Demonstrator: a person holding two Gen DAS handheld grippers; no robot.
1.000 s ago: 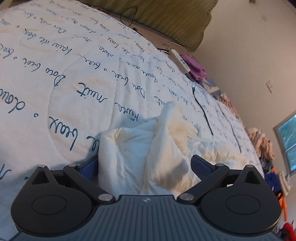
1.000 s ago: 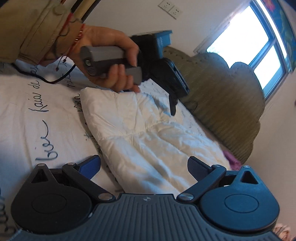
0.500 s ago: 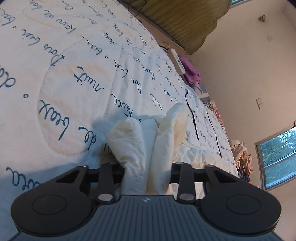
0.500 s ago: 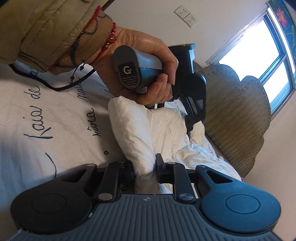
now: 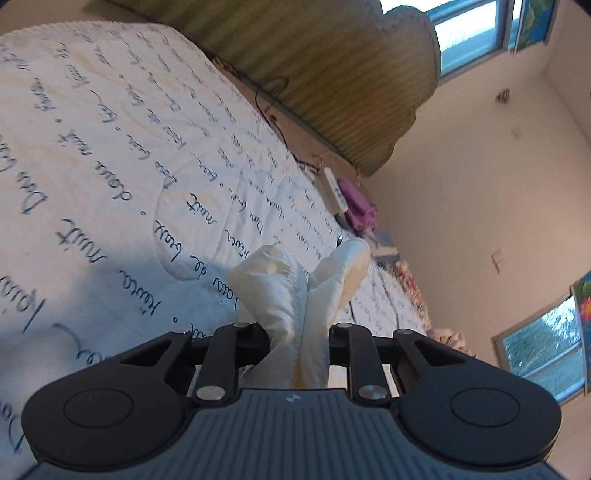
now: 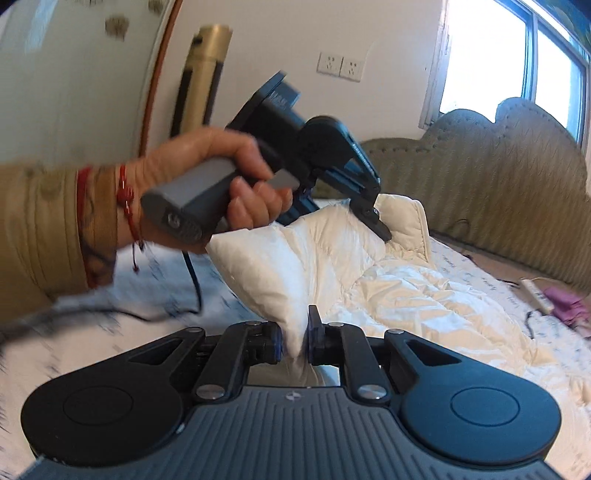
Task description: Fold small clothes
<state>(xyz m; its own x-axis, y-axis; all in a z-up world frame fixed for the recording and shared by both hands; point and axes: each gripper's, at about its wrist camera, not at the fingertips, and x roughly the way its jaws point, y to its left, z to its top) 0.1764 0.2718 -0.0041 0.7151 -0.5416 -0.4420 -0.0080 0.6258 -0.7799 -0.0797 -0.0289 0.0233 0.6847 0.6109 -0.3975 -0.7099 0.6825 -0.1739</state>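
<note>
Two grippers, both pinching the same puffy white jacket

Two grips on one garment, so starting from what's closest to each lens. Up against the left wrist camera, the left gripper (image 5: 298,341) has a thick bunch of the white quilted jacket (image 5: 291,295) between its jaws, which are closing on it; two padded lobes of fabric poke up past the fingers. Same deal on the other side: the right gripper (image 6: 295,341) has its jaws closing on a narrow corner of the jacket (image 6: 388,280), with the blue pads pressed against the cloth on both sides.

A bit further out in the right wrist view, the person's left hand (image 6: 225,184) wraps around the grey handle of the left gripper (image 6: 382,230), whose black fingers bite into a raised edge of the jacket. A tan sleeve (image 6: 44,229) and red string bracelets (image 6: 125,199) show at the wrist. The pinched edge is lifted, while the rest of the jacket lies rumpled on the bedspread (image 5: 110,177), white with dark cursive writing all over it.

Further back, a white power strip (image 5: 335,190) and a purple cloth (image 5: 357,203) sit near the bed's far edge. Behind that there's an olive ribbed headboard (image 5: 332,74), then the windows (image 5: 469,33) and a pair of wall sockets (image 6: 340,67).
</note>
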